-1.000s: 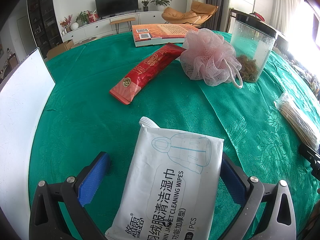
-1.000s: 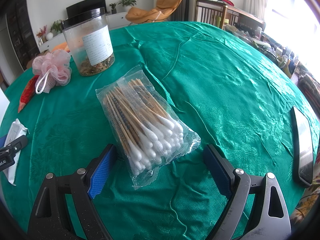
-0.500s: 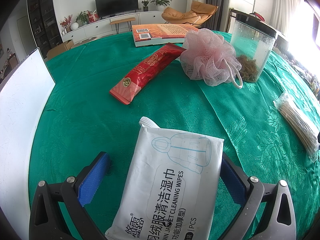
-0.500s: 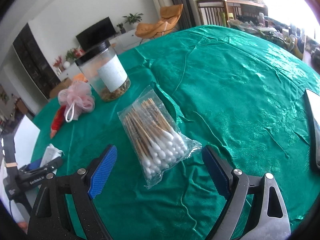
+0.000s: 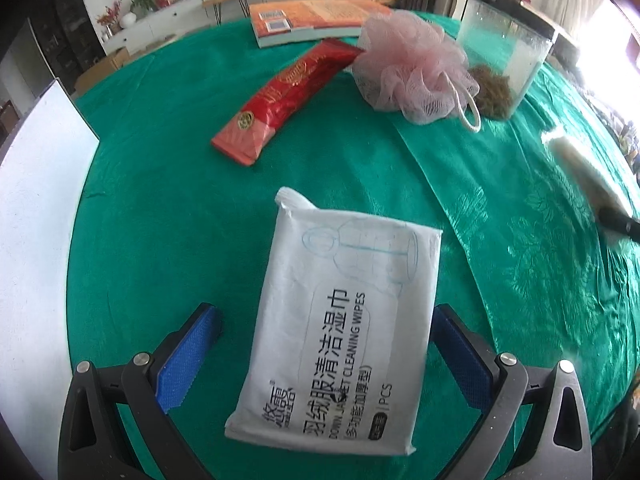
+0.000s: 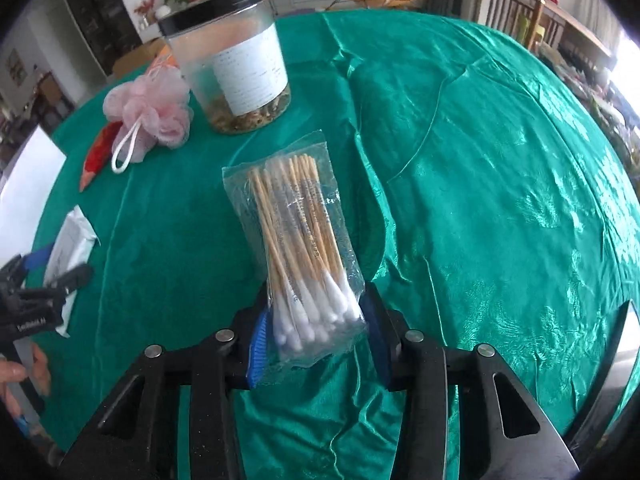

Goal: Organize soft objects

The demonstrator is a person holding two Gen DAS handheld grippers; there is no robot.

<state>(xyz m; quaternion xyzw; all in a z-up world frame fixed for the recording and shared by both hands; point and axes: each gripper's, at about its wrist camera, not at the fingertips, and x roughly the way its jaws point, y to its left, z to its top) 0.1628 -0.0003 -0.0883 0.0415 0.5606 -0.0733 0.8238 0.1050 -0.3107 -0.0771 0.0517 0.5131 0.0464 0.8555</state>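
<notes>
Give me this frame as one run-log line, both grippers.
left gripper: open, straddling wipes pack on tablecloth | right gripper: closing on cotton swab bag, pads at its swab-tip end

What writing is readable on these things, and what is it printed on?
"CLEANING WIPES", "DOWN JA…ET" (partly covered), "1PCS", plus Chinese characters: white wipes packet.
Jar label: too small.
Red packet: blurred.
Book: blurred.
Swab bag: print too small.
</notes>
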